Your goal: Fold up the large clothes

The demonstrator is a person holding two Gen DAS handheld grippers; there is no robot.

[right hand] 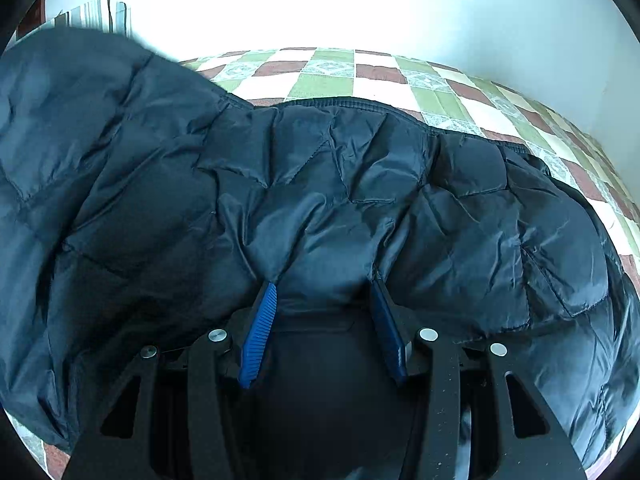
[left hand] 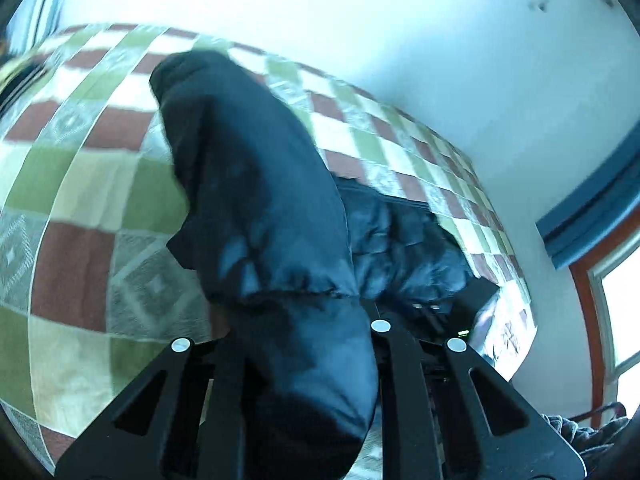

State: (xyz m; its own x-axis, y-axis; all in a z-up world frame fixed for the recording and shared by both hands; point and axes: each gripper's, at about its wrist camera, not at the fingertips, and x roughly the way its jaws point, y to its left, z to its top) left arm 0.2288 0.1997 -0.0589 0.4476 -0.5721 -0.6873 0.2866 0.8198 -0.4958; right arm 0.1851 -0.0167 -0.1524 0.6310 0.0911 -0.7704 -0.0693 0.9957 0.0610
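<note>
A dark navy quilted puffer jacket point(right hand: 360, 184) lies on a checkered bedspread point(right hand: 320, 72). In the right wrist view my right gripper point(right hand: 320, 284) has its blue-padded fingers point(right hand: 260, 328) set wide, with a bunch of the jacket's fabric between them. In the left wrist view my left gripper point(left hand: 304, 320) holds a jacket sleeve point(left hand: 248, 184) by its elastic cuff, lifted above the bed; the cuff end drapes over the fingers and hides the tips. The jacket's body point(left hand: 400, 248) lies behind it.
The bedspread point(left hand: 88, 184) has green, brown and cream squares and runs to a white wall point(left hand: 400, 32). A window with a wooden frame point(left hand: 592, 300) and a blue blind is at the right. Grey cloth point(left hand: 580, 432) lies at the lower right.
</note>
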